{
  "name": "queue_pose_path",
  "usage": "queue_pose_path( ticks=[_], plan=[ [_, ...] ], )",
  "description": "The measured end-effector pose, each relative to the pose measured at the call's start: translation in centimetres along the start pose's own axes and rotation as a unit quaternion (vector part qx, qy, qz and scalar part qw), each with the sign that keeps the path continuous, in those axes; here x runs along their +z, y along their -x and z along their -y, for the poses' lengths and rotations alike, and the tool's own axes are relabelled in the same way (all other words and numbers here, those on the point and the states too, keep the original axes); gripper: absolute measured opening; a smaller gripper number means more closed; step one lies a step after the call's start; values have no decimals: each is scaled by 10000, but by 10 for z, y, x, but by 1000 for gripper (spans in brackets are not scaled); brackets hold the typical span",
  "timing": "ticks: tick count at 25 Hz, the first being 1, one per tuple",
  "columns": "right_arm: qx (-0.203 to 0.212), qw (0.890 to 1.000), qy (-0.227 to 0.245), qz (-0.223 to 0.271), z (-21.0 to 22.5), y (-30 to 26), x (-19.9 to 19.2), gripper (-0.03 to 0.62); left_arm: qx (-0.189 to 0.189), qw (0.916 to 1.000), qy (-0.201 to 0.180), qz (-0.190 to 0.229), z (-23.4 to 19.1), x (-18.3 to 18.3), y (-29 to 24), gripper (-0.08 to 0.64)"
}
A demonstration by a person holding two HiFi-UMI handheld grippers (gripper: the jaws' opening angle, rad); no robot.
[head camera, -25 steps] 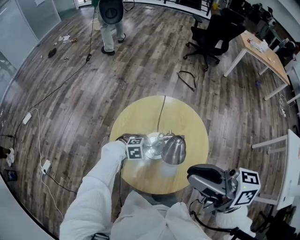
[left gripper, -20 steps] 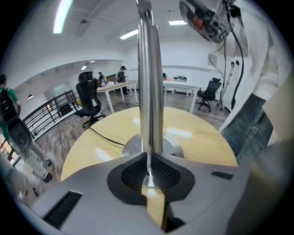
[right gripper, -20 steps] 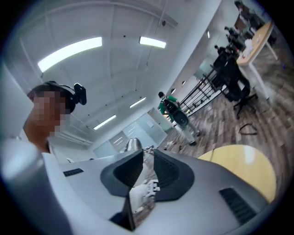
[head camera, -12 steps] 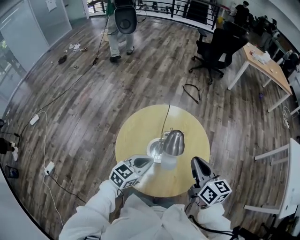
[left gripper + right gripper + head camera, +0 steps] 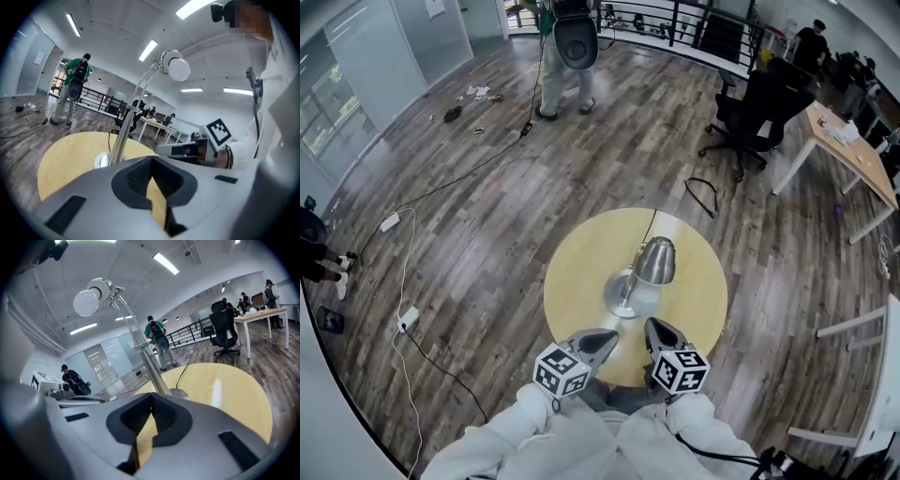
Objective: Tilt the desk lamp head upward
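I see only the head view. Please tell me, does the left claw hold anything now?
Observer: No. In the left gripper view the left claw is shut, with nothing between its jaws.
Operator: And the other one?
Observer: The right claw has just closed, also on nothing.
Operator: What is under the lamp head?
Observer: A round white bulb, seen from below.
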State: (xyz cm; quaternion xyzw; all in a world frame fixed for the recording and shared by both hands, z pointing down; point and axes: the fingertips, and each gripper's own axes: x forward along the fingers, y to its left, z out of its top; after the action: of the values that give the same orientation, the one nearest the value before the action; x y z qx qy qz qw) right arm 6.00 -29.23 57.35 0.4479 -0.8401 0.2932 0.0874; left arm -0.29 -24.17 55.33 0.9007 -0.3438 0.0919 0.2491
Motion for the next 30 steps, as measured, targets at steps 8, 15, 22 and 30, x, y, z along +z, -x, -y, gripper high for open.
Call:
queue_pose_path(
  ticks=[8, 15, 22, 30],
  plan=[
    [137, 9983, 155, 545, -28, 47, 26, 14, 277, 9939, 218, 1045, 30, 44, 42, 2],
    [-59, 9981, 83, 601, -56, 91, -12, 14, 141, 9946, -14, 1025, 78, 24, 72, 2],
    [-205, 9975, -7, 670, -108, 141, -65, 14, 116, 9952, -31, 968, 113, -20, 128, 2],
    [-227, 9966, 201, 761, -141, 192, -88, 14, 406, 9923, -96, 1170, 153, -34, 168, 2]
  ],
)
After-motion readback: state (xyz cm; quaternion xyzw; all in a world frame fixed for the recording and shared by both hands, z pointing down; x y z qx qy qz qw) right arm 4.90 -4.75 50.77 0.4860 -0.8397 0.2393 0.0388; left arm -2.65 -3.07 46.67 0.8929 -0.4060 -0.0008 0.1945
